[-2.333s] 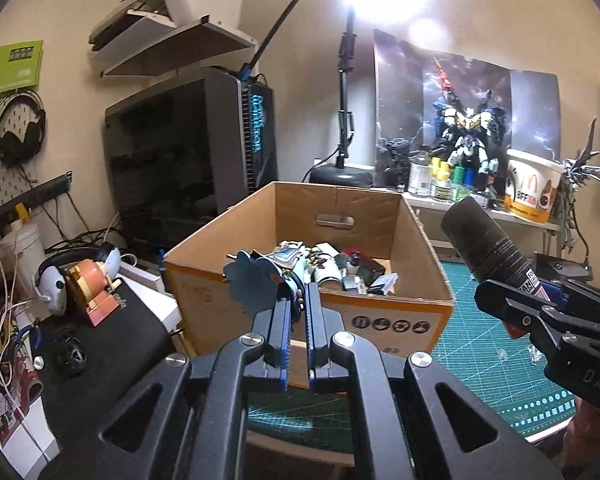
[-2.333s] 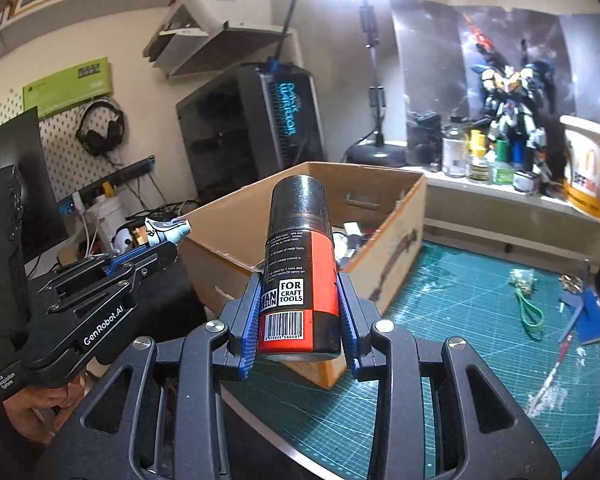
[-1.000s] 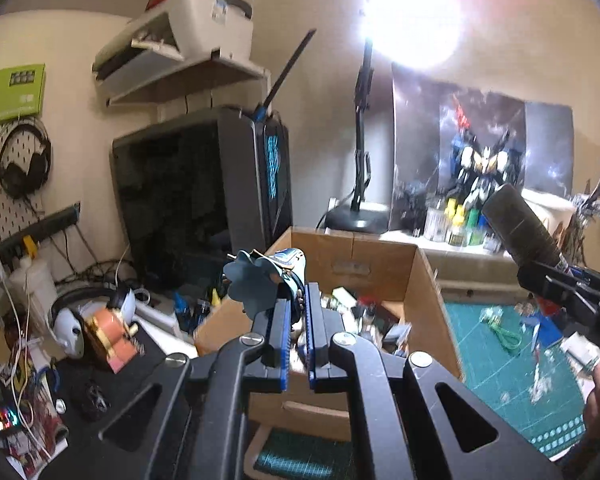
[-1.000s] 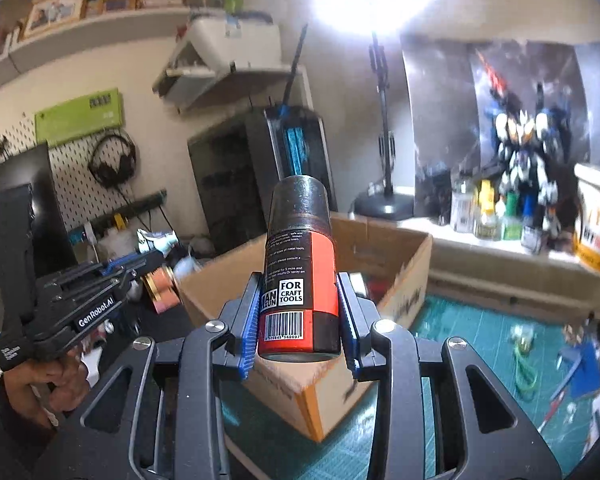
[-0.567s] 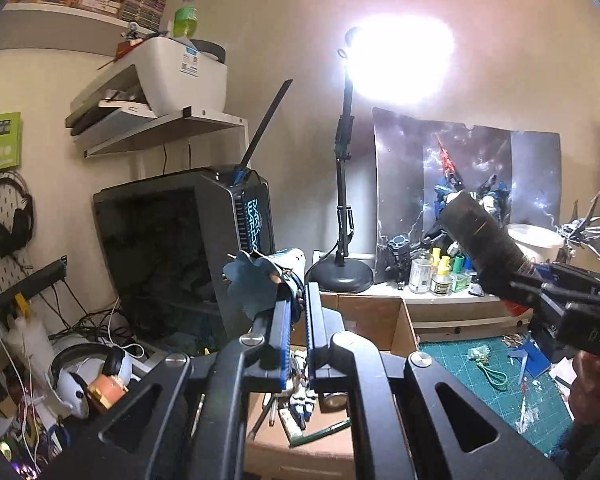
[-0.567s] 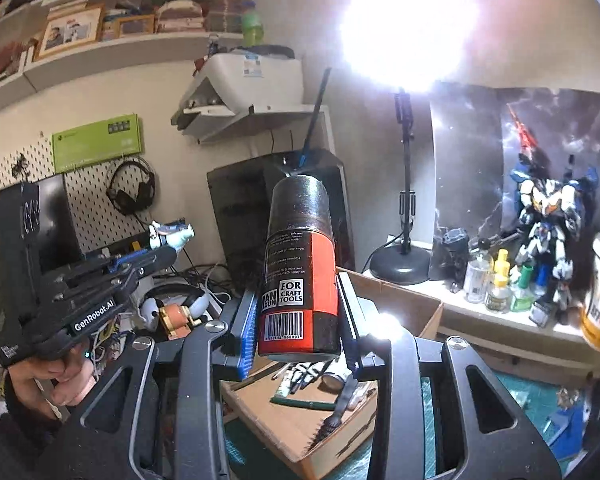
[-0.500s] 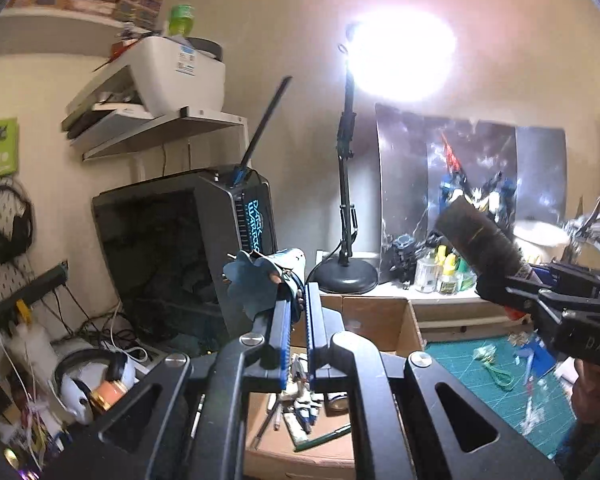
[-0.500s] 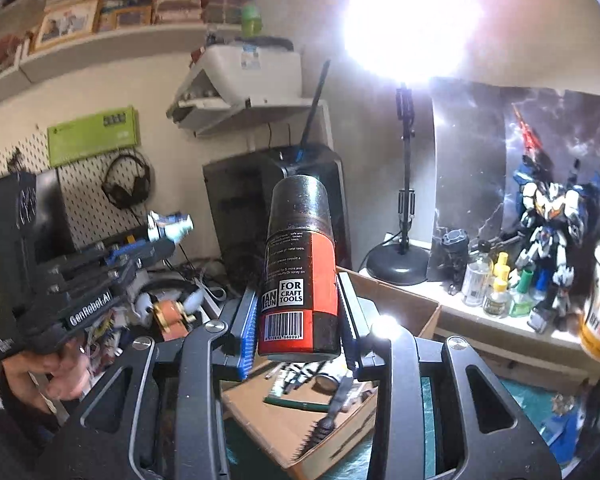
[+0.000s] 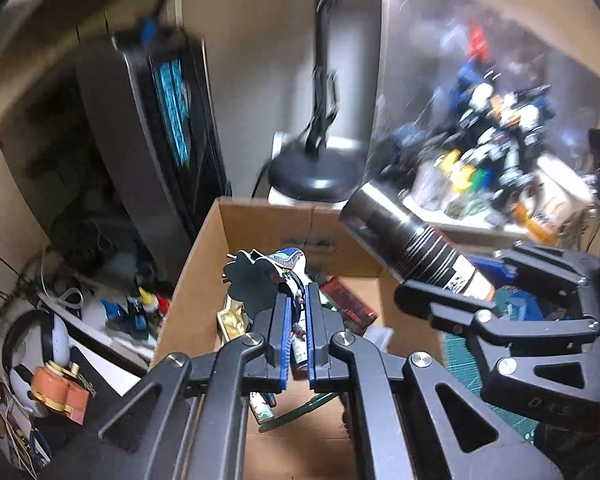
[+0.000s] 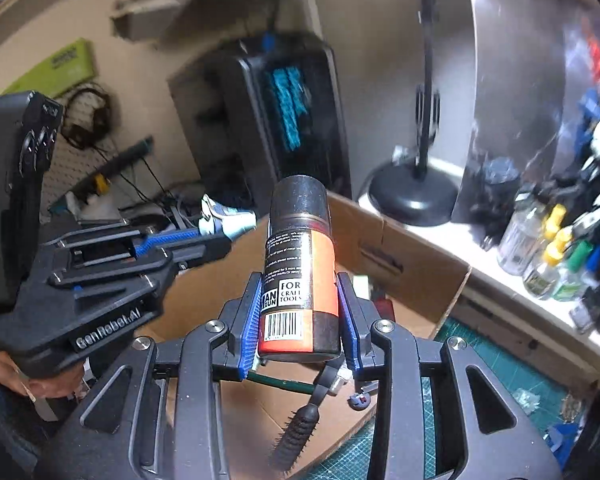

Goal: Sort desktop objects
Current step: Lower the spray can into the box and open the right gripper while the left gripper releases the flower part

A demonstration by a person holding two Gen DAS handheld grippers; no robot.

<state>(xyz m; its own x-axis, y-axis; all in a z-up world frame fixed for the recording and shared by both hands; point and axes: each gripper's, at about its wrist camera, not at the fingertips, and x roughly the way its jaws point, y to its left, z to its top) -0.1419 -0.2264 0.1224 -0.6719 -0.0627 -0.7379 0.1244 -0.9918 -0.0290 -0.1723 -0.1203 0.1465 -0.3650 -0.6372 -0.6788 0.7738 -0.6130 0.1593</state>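
Risk here: right hand-held gripper [image 10: 299, 320] clamps the spray can [image 10: 299, 276] low, left hand-held gripper [image 9: 296, 322] pinches a small figure [image 9: 270, 276]; either could tip outside the cardboard box [image 9: 204, 264].

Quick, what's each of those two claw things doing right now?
Left gripper: shut on a small blue-and-white figure with a dark flat base.
Right gripper: shut on an orange-and-black spray can.

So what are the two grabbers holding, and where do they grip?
The right gripper squeezes a spray can around its lower end. The left gripper pinches a small toy by its bottom edge.
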